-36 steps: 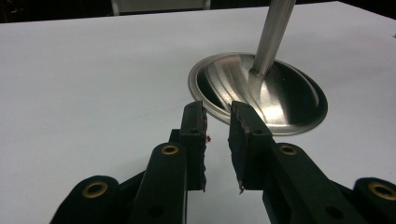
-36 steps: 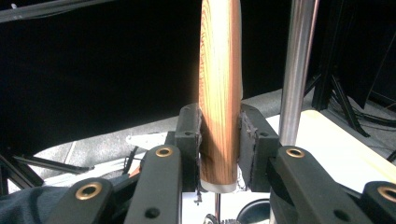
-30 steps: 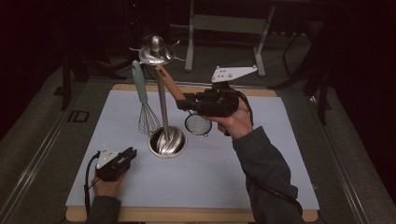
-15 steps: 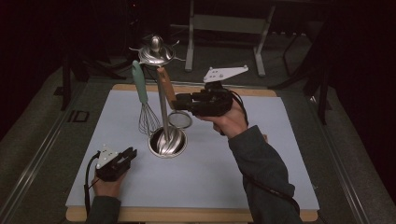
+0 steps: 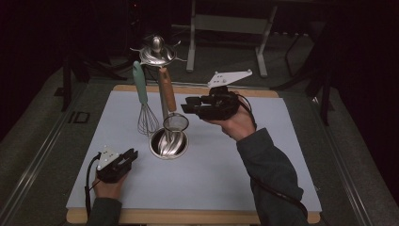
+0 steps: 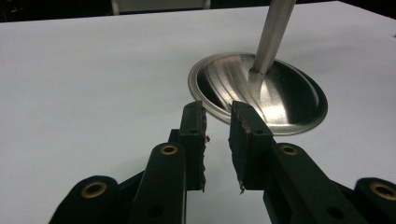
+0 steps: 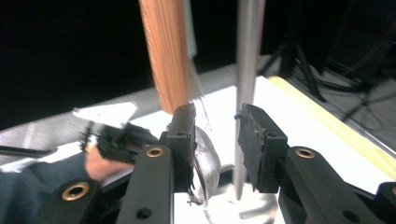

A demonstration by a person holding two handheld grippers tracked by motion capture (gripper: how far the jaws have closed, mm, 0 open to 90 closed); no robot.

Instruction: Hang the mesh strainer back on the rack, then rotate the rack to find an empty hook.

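Observation:
A steel rack stands on a round base (image 5: pixel 168 145), its pole (image 7: pixel 247 70) rising to a hooked cap (image 5: pixel 157 51). From the cap hang a teal-handled whisk (image 5: pixel 142 101) and a wooden-handled strainer (image 5: pixel 167 94), whose mesh bowl (image 7: pixel 206 164) lies close beside the left jaw in the right gripper view. My right gripper (image 5: pixel 185 105) (image 7: pixel 217 114) points at the strainer from the right; its jaws have just been opening and stand open, not pressing on the mesh. My left gripper (image 5: pixel 131 155) (image 6: pixel 217 108) rests on the mat, open and empty, facing the base (image 6: pixel 261 93).
A white mat (image 5: pixel 226 179) covers the wooden table, whose edge (image 5: pixel 188 217) runs along the front. A metal frame (image 5: pixel 226 22) stands in the dark behind the table. In the right gripper view the other hand (image 7: pixel 100 161) lies low beyond the rack.
The strainer swung from a tilt in my right gripper to hang straight on the rack. The right gripper opened, let it go and drew back to the right. The left hand stayed put.

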